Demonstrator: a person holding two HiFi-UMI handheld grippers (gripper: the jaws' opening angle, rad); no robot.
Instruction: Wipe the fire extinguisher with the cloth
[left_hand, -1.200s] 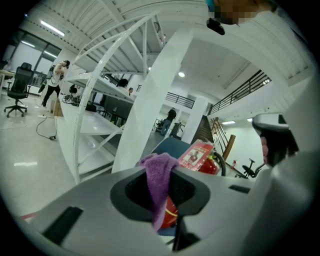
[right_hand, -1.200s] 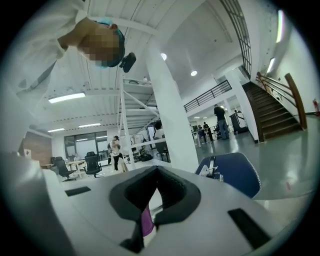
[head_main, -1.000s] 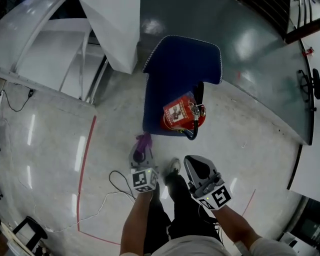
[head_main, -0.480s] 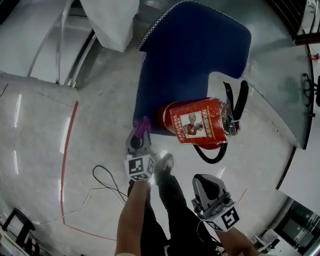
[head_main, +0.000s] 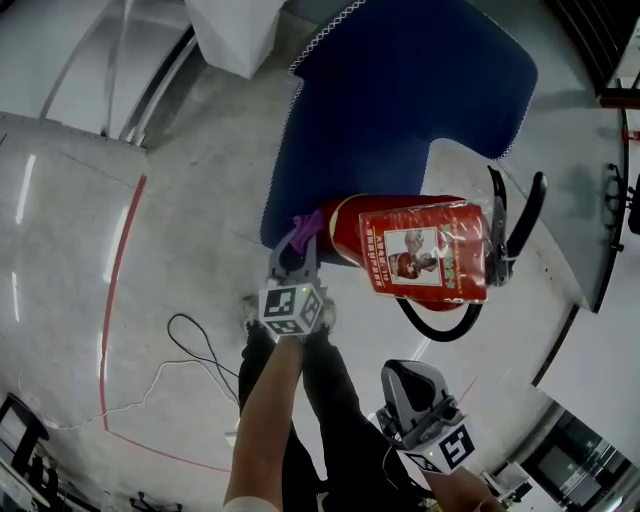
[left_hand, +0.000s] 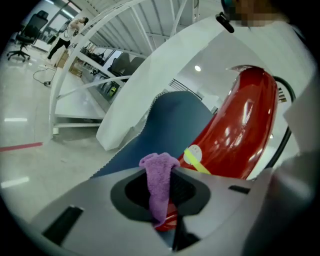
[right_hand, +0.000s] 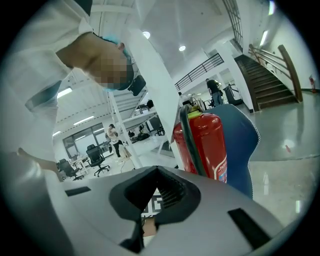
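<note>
The left gripper (head_main: 296, 268), at the centre of the head view, has its jaws clamped on a purple cloth (head_main: 306, 231). The cloth sticks out past the tips, right at the lower end of the red fire extinguisher (head_main: 425, 250); actual contact is unclear. The extinguisher sits just right of centre, at the edge of a blue mat (head_main: 400, 100) that fills the upper middle. The right gripper (head_main: 403, 374), at lower right, has its jaws together with nothing in them, apart from the extinguisher. A cable (head_main: 190, 345) lies on the floor (head_main: 180, 200) at lower left.
</note>
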